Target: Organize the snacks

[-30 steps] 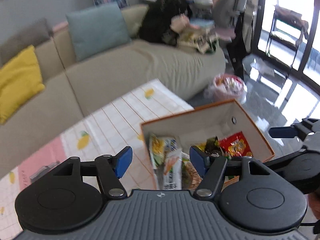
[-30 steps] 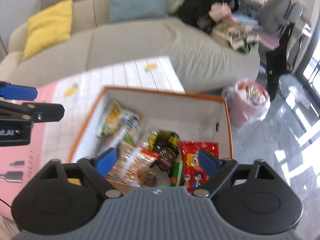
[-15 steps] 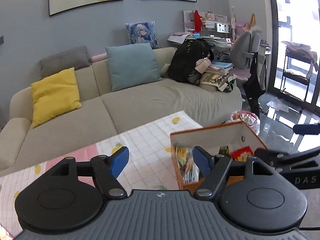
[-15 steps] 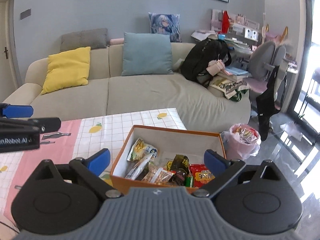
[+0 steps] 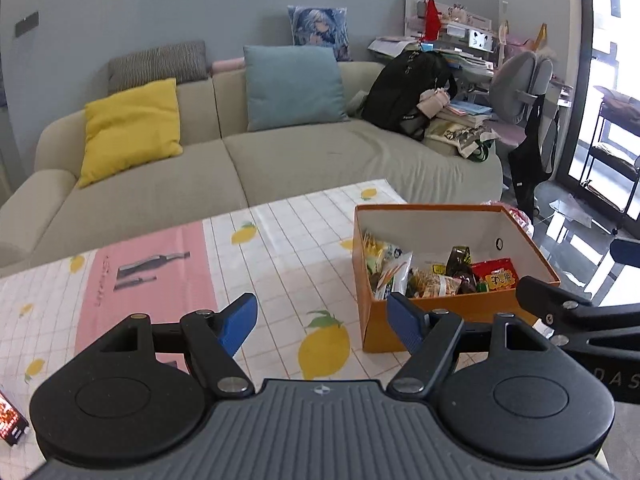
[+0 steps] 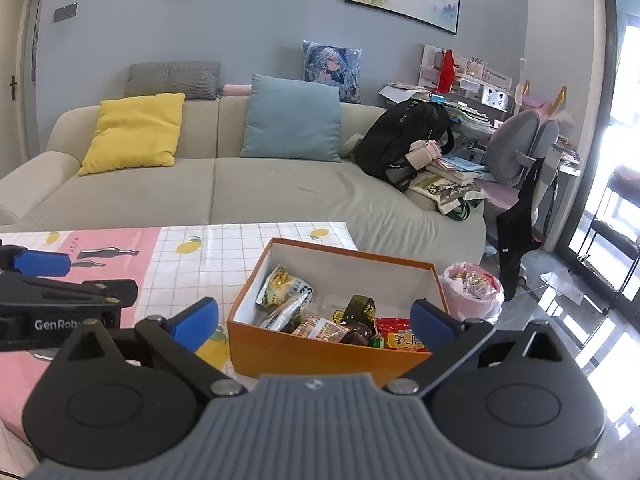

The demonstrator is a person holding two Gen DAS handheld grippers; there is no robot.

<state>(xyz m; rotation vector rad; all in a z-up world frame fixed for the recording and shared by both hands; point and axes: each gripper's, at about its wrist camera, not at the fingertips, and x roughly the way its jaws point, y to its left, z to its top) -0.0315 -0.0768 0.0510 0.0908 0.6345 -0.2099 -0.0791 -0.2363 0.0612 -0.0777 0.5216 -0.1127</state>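
On a lemon-print table [image 5: 280,240], an orange box [image 6: 304,354] of snack packets [image 6: 320,320] lies straight ahead of the right gripper [image 6: 314,318] and right of the left gripper [image 5: 322,324], its long side running across; both stand apart, empty.

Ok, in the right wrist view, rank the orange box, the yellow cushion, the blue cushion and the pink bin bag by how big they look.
1. Orange box, though it sits nearest the camera.
2. Blue cushion and yellow cushion: too alike to rank.
3. Pink bin bag, smallest.
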